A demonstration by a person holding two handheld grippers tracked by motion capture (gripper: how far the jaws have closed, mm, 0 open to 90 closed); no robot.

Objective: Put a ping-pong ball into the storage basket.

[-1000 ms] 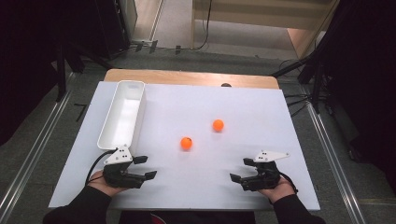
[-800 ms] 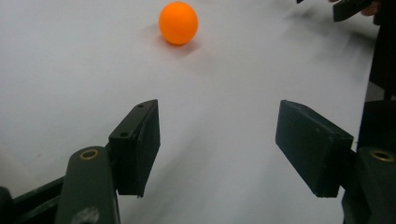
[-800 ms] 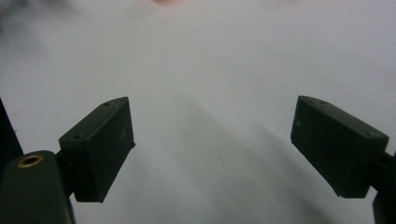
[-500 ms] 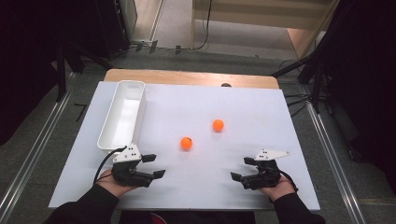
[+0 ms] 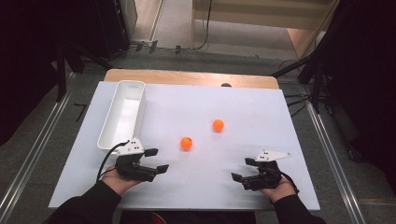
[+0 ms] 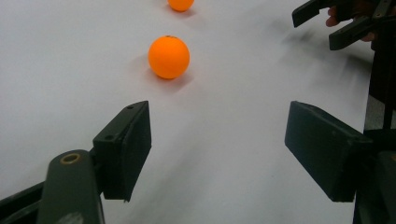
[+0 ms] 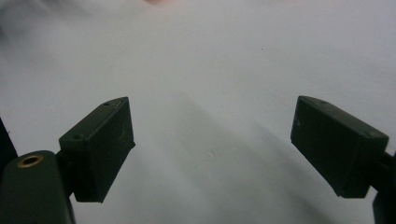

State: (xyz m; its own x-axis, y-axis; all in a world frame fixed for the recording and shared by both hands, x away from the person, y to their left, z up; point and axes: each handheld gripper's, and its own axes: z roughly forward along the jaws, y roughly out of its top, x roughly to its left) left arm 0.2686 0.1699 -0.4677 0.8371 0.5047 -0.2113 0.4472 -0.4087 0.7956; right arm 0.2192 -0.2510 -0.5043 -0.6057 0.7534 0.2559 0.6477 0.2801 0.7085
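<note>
Two orange balls lie on the white table top: the near ball left of centre and the far ball behind it to the right. My left gripper rests at the front left and points at the near ball, a short way off. Its jaws have just been opening, with nothing between them. In the left gripper view the left gripper stands open, with the near ball ahead and the far ball at the top edge. At the front right my right gripper is open, and the right gripper holds nothing.
A long white tray stands along the table's left side, just behind my left hand. A wooden strip borders the far edge. Metal rails and dark stands flank the table on both sides.
My left gripper has slid to the right and slightly forward, closer to the near ball, and its jaws stand wider. The right gripper and both balls have stayed put.
</note>
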